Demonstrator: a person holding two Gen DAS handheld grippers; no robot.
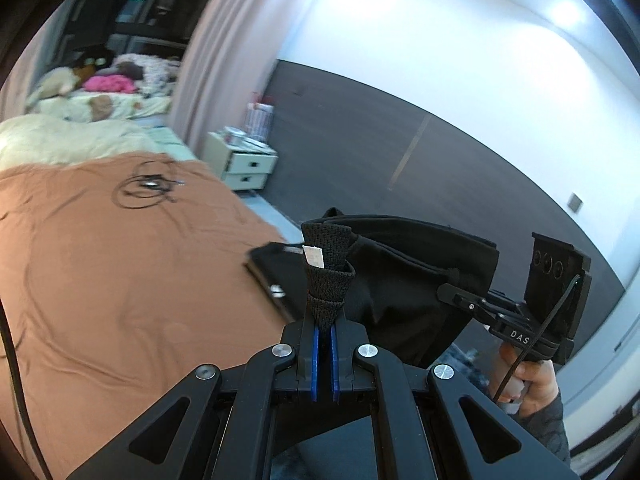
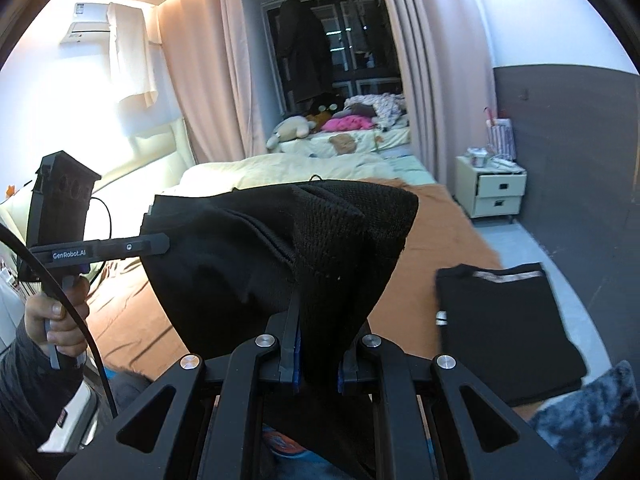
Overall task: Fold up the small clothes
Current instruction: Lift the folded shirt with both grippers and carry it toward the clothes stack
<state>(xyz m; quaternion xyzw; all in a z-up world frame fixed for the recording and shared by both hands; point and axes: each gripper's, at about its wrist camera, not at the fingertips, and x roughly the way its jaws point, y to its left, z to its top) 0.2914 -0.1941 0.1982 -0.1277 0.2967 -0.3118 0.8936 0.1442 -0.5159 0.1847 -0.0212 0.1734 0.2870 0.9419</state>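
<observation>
A small black garment (image 1: 404,280) hangs in the air, stretched between both grippers above the brown bed sheet (image 1: 120,280). My left gripper (image 1: 325,326) is shut on its bunched knit waistband (image 1: 326,264), which bears a white tag. My right gripper (image 2: 318,360) is shut on the other end of the waistband (image 2: 352,240), and the cloth covers its pads. Each view shows the other gripper pinching the garment from the side: the right gripper (image 1: 444,292) and the left gripper (image 2: 162,242). A folded black garment (image 2: 500,320) lies on the sheet near the bed's edge, also in the left wrist view (image 1: 276,276).
A coiled black cable (image 1: 146,186) lies on the sheet farther up the bed. A cream nightstand (image 2: 496,192) stands by the grey wall. Pink curtains (image 2: 420,80) frame a second bed with plush toys (image 2: 296,128). A person's hand (image 2: 52,316) holds the left gripper's handle. Grey fuzzy fabric (image 2: 592,420) shows at lower right.
</observation>
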